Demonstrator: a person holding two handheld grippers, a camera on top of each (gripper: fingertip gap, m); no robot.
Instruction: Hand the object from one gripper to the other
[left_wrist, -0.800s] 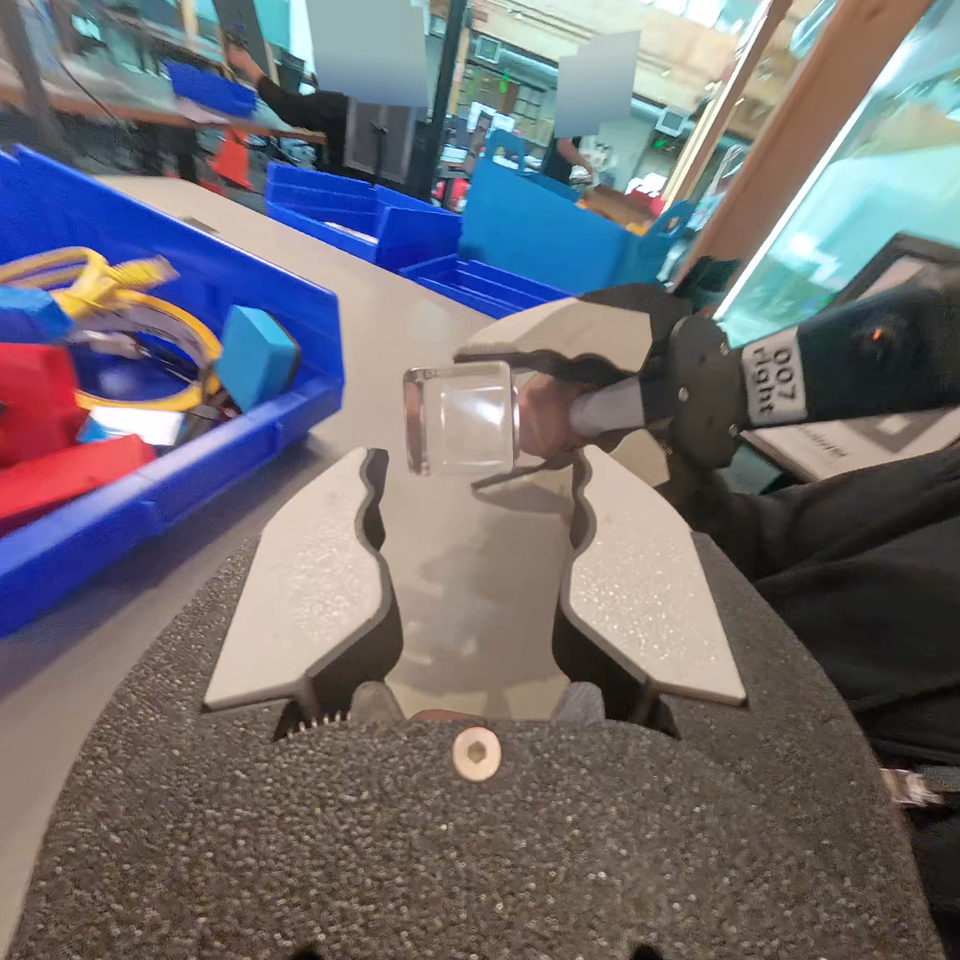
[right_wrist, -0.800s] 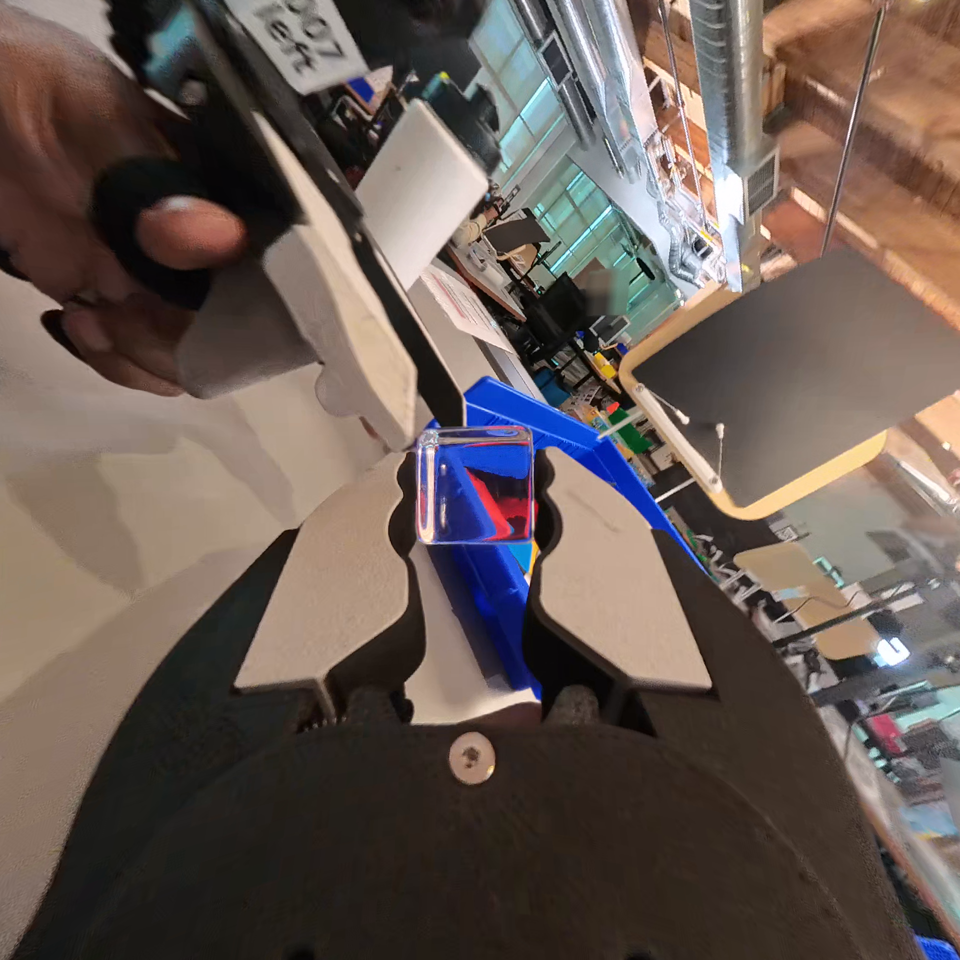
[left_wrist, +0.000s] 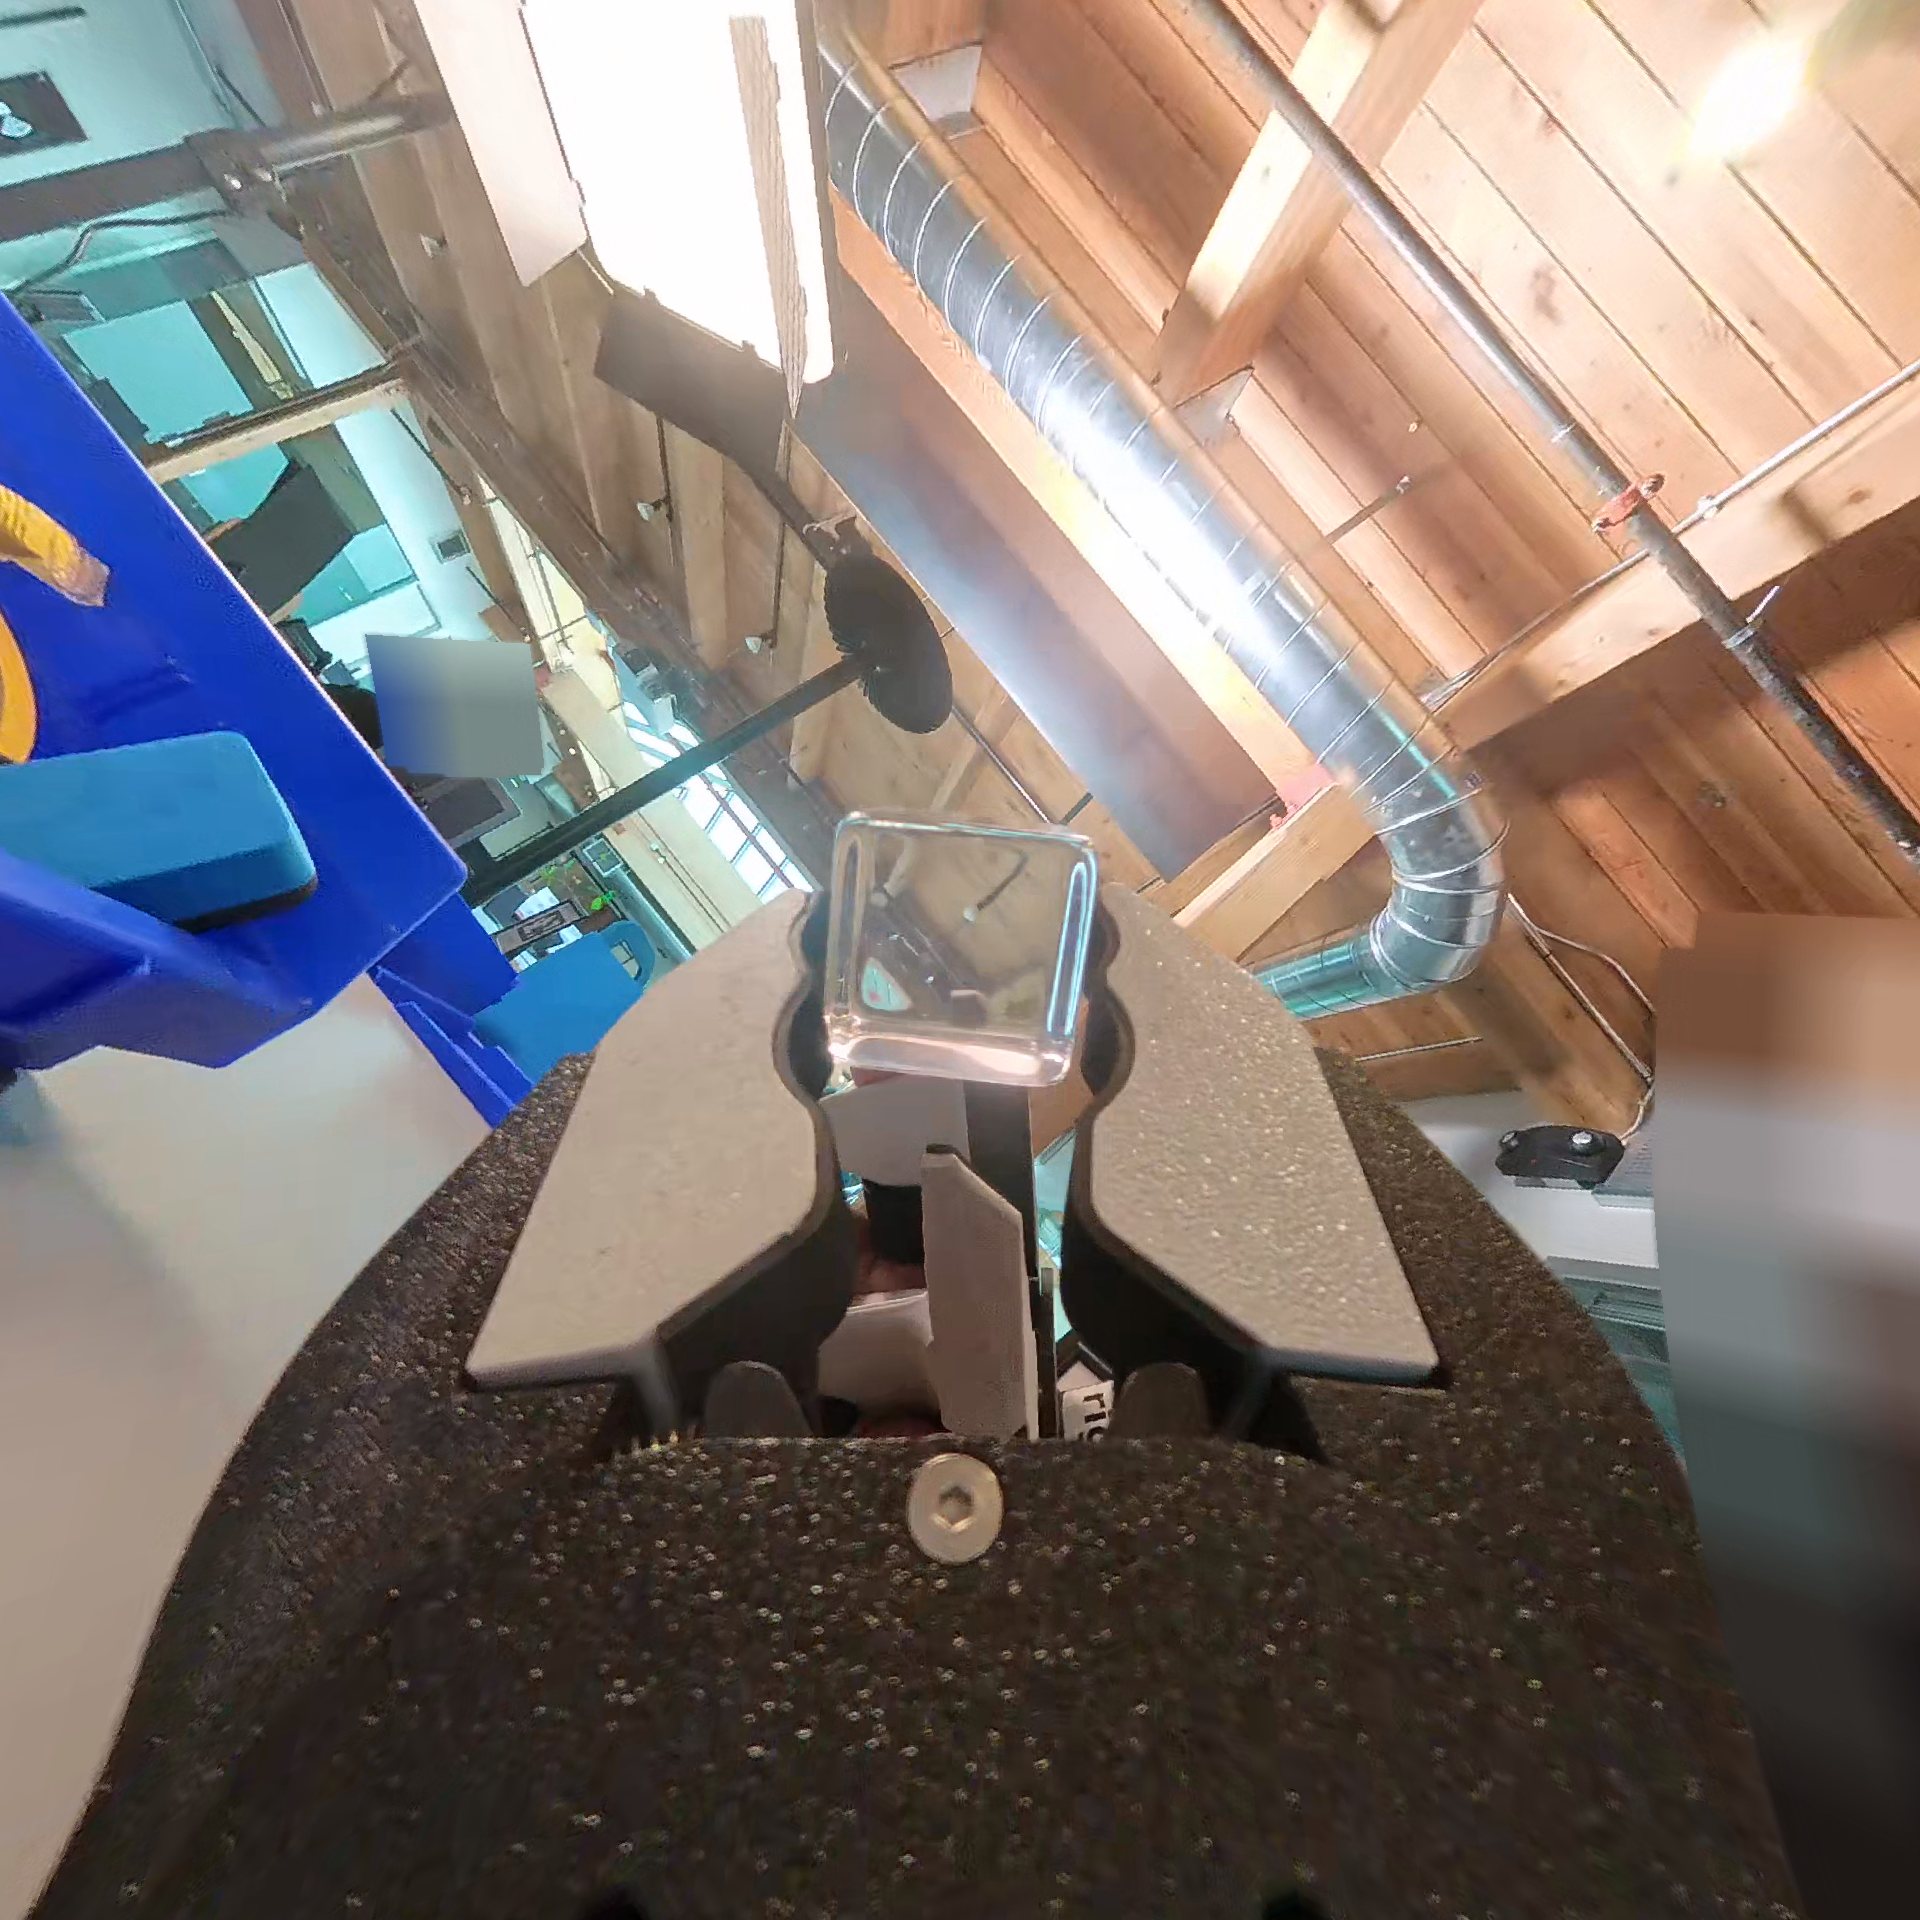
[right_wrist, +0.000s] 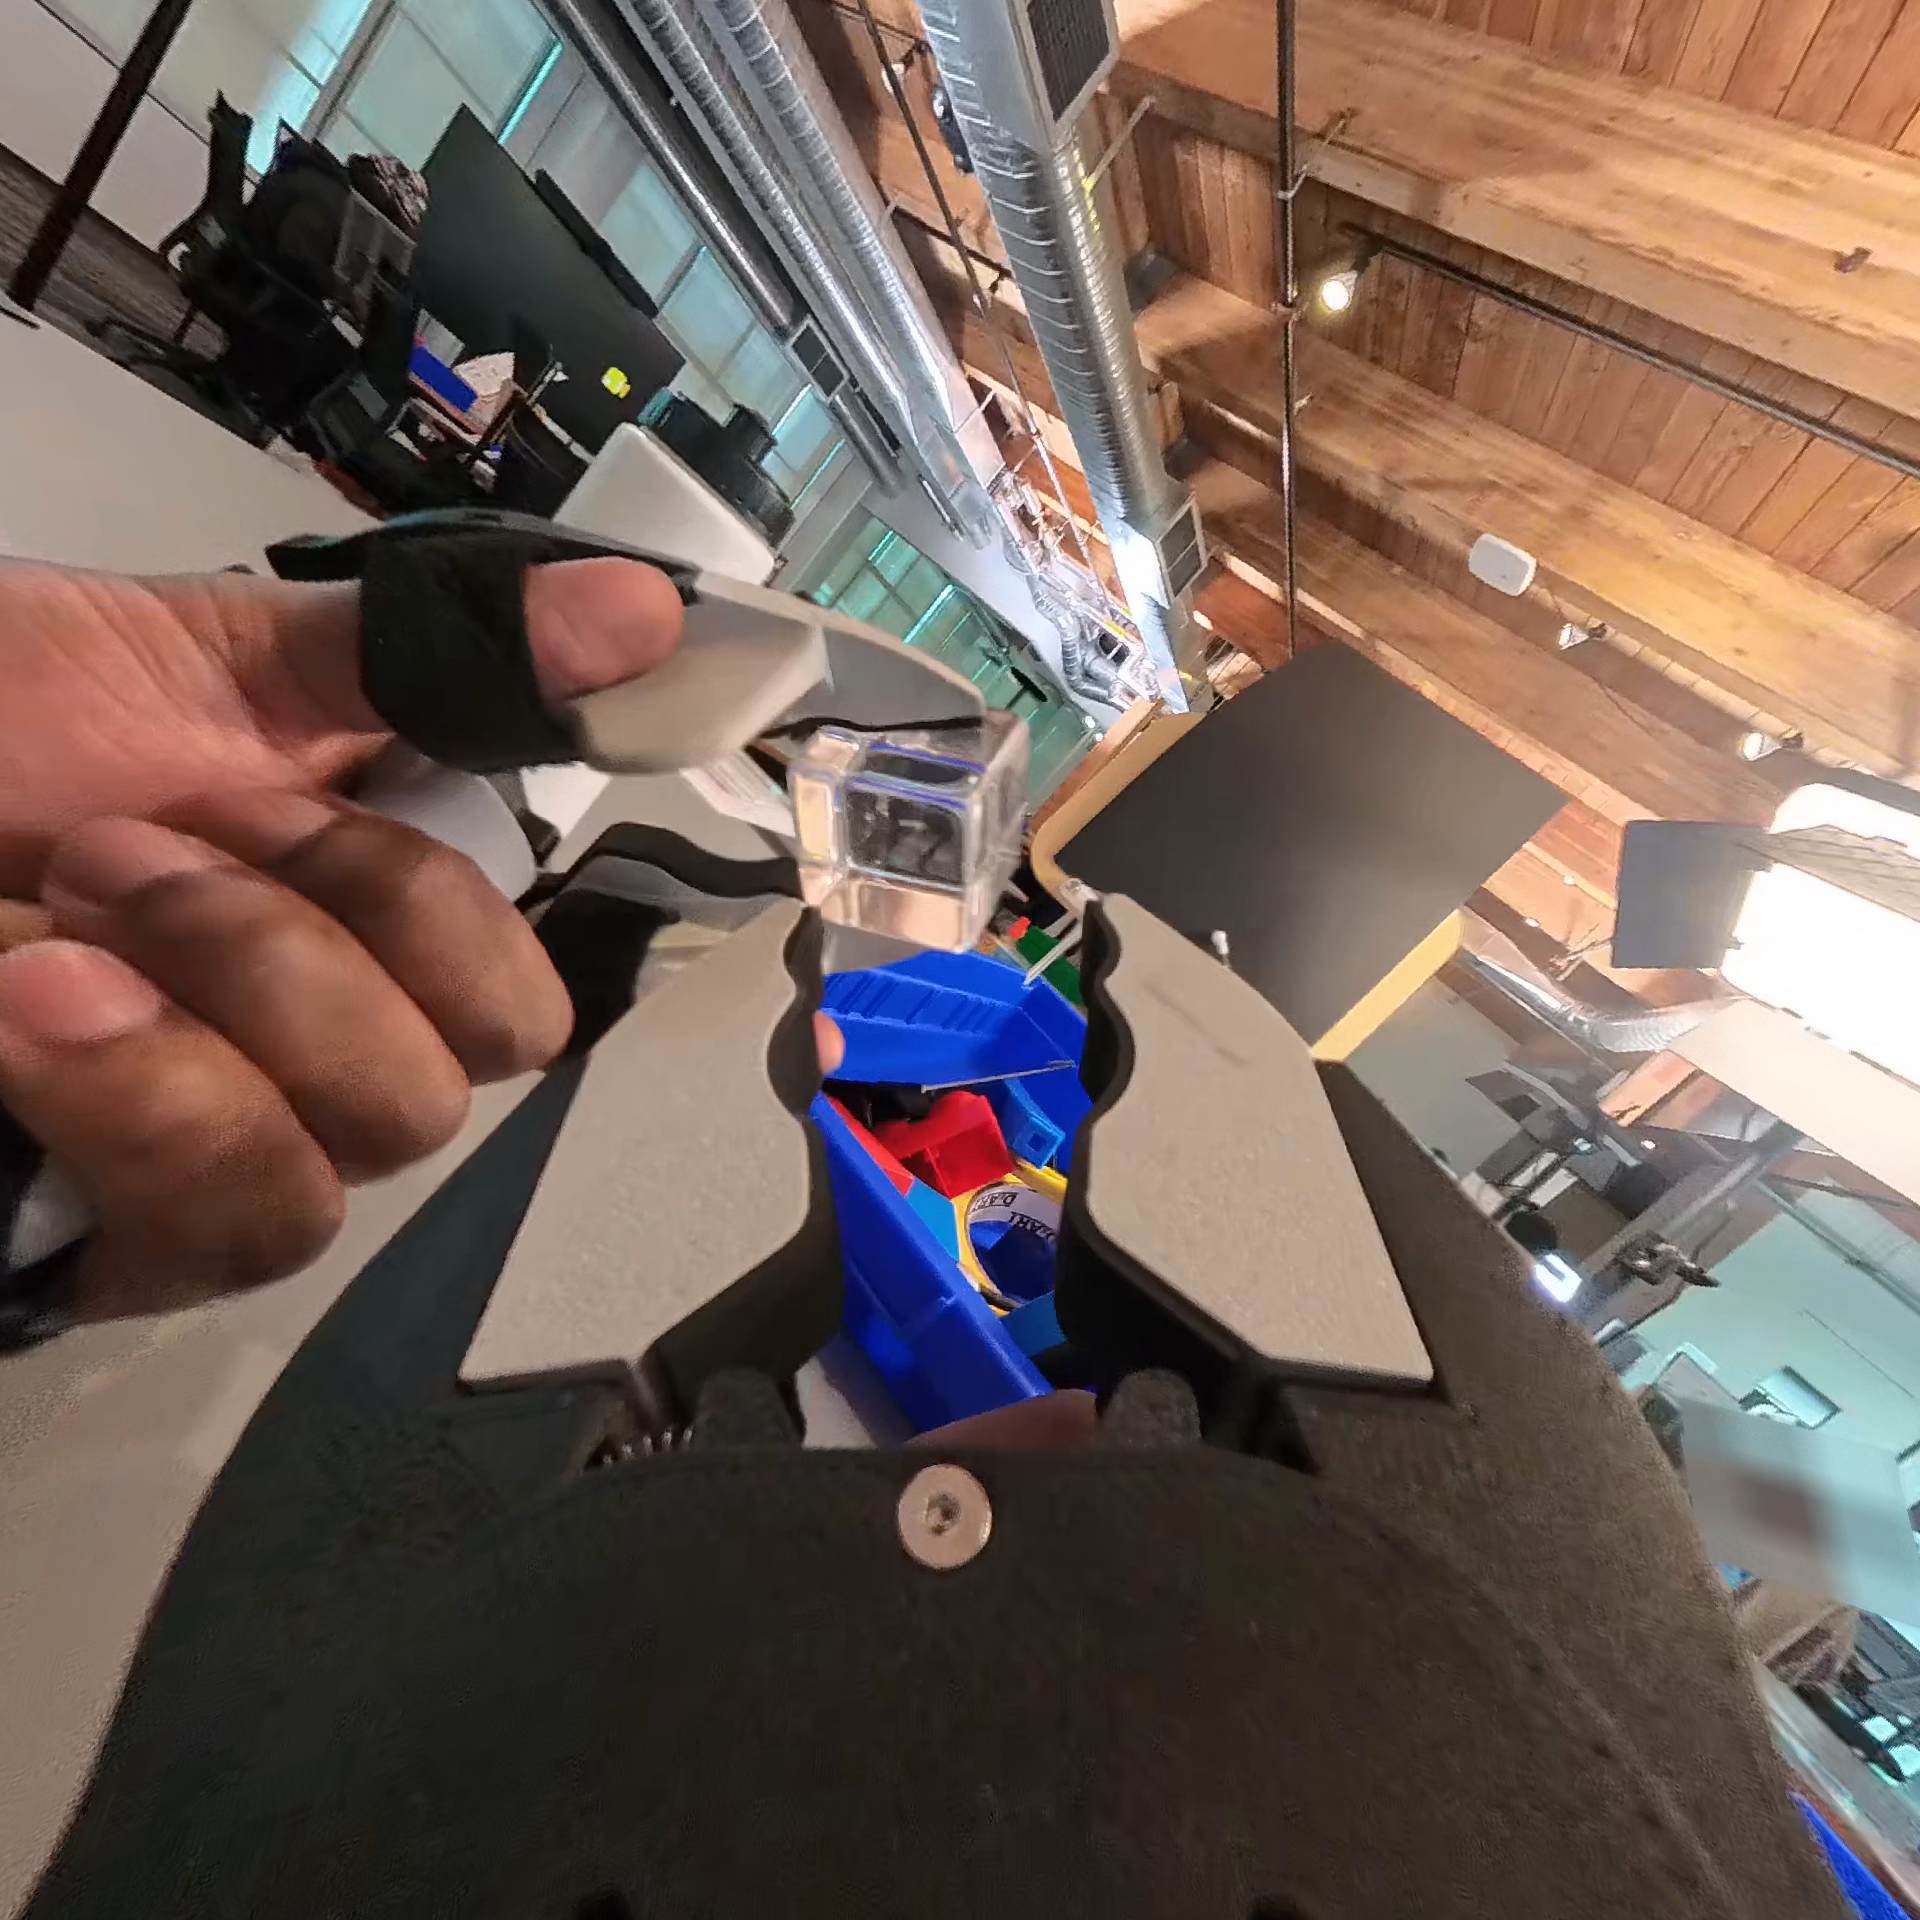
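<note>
Clear cube (left_wrist: 956, 961) sat pinched at centre frame in the left tool (left_wrist: 951, 997), lifted for the handover. The right tool (right_wrist: 945, 961) gaped empty just below it, apparently having let go.

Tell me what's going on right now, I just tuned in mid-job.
A person is passing a clear cube between two hand-held grippers above a table. The left gripper has its fingers closed on the cube. The right gripper is open, with the cube just beyond its fingertips and no longer between them. A blue bin of coloured odds and ends sits below. The handover looks essentially done, with the cube now in the left gripper.
</note>
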